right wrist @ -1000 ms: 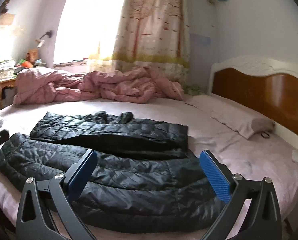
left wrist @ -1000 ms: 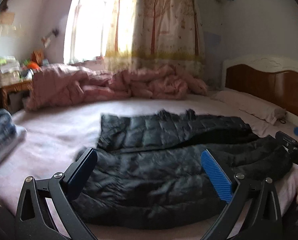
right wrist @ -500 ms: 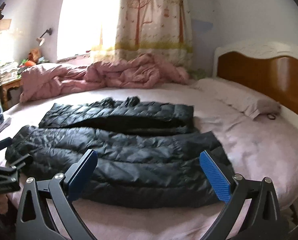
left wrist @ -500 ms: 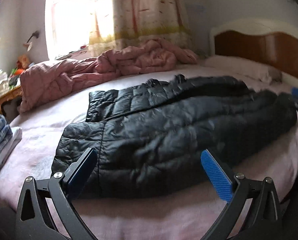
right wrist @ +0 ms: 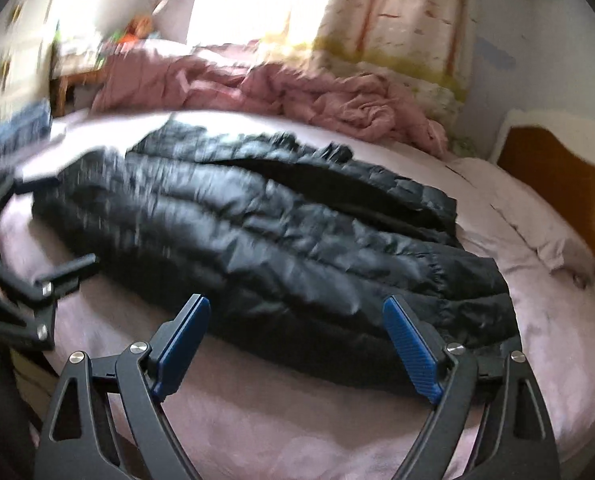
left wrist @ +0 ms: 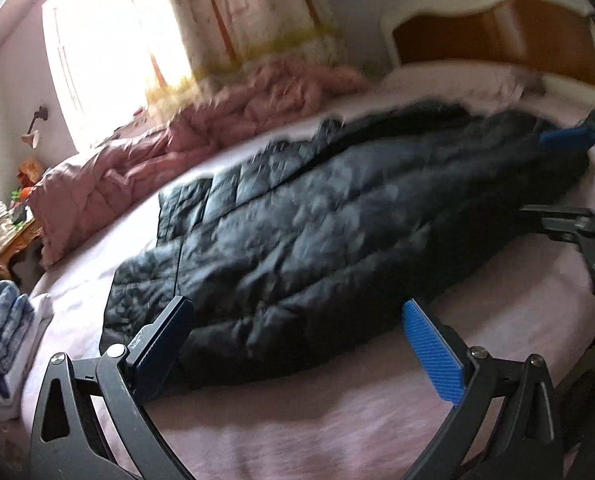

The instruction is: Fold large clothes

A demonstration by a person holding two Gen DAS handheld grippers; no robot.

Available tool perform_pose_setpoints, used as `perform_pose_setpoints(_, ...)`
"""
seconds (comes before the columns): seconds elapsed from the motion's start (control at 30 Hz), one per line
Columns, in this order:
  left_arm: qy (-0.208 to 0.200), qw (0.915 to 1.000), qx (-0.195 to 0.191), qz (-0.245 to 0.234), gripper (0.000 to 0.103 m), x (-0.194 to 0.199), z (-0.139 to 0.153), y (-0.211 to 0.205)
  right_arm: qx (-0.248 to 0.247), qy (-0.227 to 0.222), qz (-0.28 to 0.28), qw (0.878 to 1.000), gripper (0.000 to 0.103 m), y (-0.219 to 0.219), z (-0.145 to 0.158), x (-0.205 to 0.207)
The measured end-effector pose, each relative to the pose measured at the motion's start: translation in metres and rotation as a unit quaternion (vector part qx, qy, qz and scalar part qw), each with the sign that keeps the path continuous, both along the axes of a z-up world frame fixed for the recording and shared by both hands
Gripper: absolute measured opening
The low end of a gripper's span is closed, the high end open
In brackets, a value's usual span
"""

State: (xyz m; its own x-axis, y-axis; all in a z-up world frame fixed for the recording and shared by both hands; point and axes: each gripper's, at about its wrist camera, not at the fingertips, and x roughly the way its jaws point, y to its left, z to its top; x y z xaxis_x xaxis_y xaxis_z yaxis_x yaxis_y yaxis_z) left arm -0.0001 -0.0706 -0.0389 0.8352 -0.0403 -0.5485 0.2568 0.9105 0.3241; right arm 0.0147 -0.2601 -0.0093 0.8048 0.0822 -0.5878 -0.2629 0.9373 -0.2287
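A long black quilted puffer coat (left wrist: 329, 232) lies folded lengthwise on the pink bed sheet (left wrist: 337, 420); it also shows in the right wrist view (right wrist: 281, 256). My left gripper (left wrist: 297, 344) is open and empty, just in front of the coat's near left end. My right gripper (right wrist: 297, 344) is open and empty, above the coat's near edge toward its right end. Each gripper shows at the edge of the other's view: the right one (left wrist: 569, 180) and the left one (right wrist: 21, 292). Both views are motion-blurred.
A crumpled pink duvet (left wrist: 177, 152) lies along the far side of the bed under the curtained window (left wrist: 237, 20). A wooden headboard (left wrist: 497, 40) and pillow (right wrist: 537, 216) are on the right. Folded blue and white clothes (left wrist: 5, 328) sit at the left edge. A cluttered side table (left wrist: 9, 232) stands beyond.
Both grippers have moved lower and closer to the coat and tilted, the left toward its left end and the right toward its right end. Both stay open. The coat has not moved.
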Motion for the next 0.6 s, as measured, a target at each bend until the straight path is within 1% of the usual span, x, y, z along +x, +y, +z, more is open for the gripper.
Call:
perform_pose_setpoints(0.03,0.005,1.0,-0.002,0.004,0.103,0.001,-0.002,0.0,-0.016,0.007,0.006,1.0,0.09,0.004,-0.005,0.0)
perform_pose_setpoints(0.1,0.018,0.9998,-0.002,0.005,0.103,0.004,-0.006,-0.001,-0.031,0.022,0.011,0.999,0.09,0.009,-0.012,0.003)
perform_pose_setpoints(0.17,0.033,0.9992,0.021,-0.001,0.103,0.006,-0.014,-0.007,-0.05,0.04,-0.002,0.998,0.09,0.013,-0.022,0.01)
perform_pose_setpoints(0.23,0.025,0.9988,0.043,-0.005,0.103,0.003,-0.017,-0.011,-0.07,0.04,-0.007,0.997,0.09,0.017,-0.028,0.012)
perform_pose_setpoints(0.27,0.02,0.9987,0.047,-0.005,0.103,0.003,-0.017,-0.012,-0.083,0.035,-0.011,0.996,0.09,0.019,-0.03,0.012)
perform_pose_setpoints(0.33,0.011,0.9984,0.052,0.018,0.103,0.006,-0.014,-0.009,-0.1,0.023,-0.026,0.994,0.091,0.018,-0.032,0.013)
perform_pose_setpoints(0.47,0.027,0.9961,0.03,0.078,0.103,0.025,-0.013,0.014,-0.119,0.016,-0.083,0.989,0.091,0.002,-0.033,0.024)
perform_pose_setpoints(0.53,0.019,0.9928,0.037,0.112,0.103,0.033,-0.014,0.029,-0.113,0.015,-0.109,0.987,0.091,-0.012,-0.031,0.028)
perform_pose_setpoints(0.6,0.012,0.9883,0.036,0.147,0.101,0.04,-0.014,0.043,-0.092,0.023,-0.14,0.986,0.091,-0.029,-0.028,0.033)
